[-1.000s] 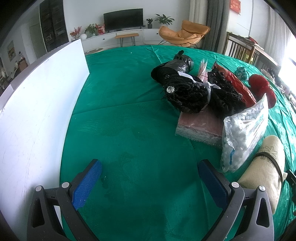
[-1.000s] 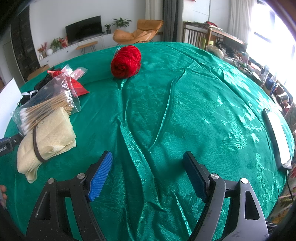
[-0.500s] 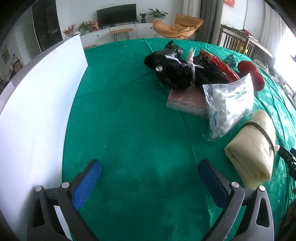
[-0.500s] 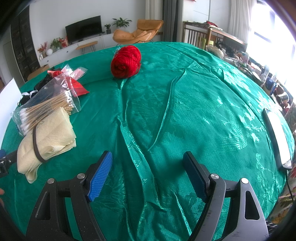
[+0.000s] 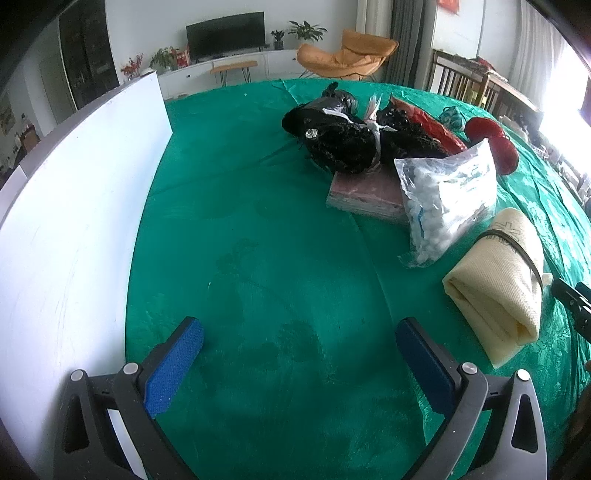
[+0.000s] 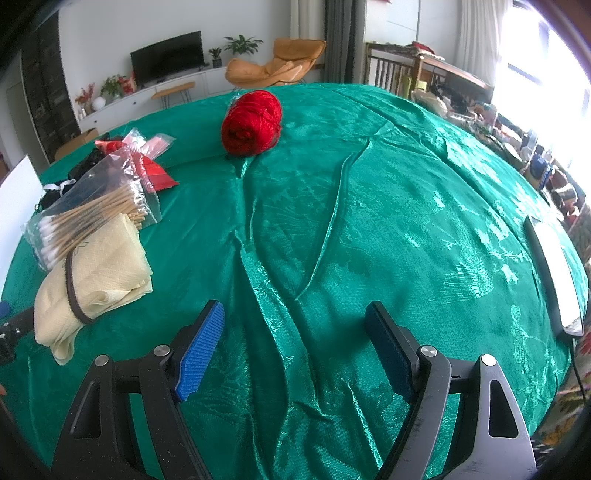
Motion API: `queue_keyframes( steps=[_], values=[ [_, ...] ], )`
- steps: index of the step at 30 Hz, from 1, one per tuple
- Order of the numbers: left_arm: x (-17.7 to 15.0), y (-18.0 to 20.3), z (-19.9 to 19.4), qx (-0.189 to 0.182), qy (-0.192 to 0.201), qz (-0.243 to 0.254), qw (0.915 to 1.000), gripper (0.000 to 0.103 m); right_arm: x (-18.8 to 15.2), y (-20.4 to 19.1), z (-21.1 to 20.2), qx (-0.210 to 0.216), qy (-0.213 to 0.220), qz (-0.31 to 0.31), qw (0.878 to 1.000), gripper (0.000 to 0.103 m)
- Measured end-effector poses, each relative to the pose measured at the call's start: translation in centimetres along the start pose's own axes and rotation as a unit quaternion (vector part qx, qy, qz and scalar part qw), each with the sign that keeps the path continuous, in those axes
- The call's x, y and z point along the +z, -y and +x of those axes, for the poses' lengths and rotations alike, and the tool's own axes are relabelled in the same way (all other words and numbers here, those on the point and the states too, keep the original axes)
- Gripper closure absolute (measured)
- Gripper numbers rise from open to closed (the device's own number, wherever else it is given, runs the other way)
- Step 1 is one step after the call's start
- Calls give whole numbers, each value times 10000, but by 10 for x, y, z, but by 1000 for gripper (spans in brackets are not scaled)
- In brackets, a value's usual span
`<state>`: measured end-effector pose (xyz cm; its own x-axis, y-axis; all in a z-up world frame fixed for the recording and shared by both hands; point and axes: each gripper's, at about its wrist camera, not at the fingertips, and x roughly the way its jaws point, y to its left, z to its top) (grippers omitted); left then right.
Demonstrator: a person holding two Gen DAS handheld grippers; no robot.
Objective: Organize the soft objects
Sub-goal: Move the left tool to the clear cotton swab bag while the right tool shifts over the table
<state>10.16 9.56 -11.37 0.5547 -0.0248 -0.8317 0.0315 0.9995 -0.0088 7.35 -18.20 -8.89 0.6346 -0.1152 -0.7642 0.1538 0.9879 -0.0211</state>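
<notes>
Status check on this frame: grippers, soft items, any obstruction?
Left gripper open, empty; right gripper open, empty. Folded cream cloth, cotton swab bag, red yarn untouched on green tablecloth. Nothing blocking.

White walls, a wall television (image 5: pixel 225 35), an orange lounge chair (image 5: pixel 343 55), bright window (image 6: pixel 546 92) daylight

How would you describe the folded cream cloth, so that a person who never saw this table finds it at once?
On the green tablecloth, look at the pile of things on its left side in the right wrist view. The cream cloth lies nearest the camera, just in front of the bag of cotton swabs. It alone is pale yellow, folded, and bound by a thin dark band.
</notes>
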Motion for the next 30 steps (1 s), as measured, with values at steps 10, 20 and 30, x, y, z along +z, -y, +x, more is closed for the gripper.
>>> queue_keyframes(
  steps=[10, 20, 30],
  values=[
    [-2, 2, -1, 25, 60, -55, 10000, 0, -6, -74, -55, 2127, 768, -1425, 9636, 22],
    [-2, 2, -1, 25, 59, -54, 10000, 0, 6, -27, -12, 281, 314, -585, 9974, 22],
    [-2, 2, -1, 34, 41, -47, 10000, 0, -2, -5, -4, 192, 22, 62, 9998, 21]
  ],
)
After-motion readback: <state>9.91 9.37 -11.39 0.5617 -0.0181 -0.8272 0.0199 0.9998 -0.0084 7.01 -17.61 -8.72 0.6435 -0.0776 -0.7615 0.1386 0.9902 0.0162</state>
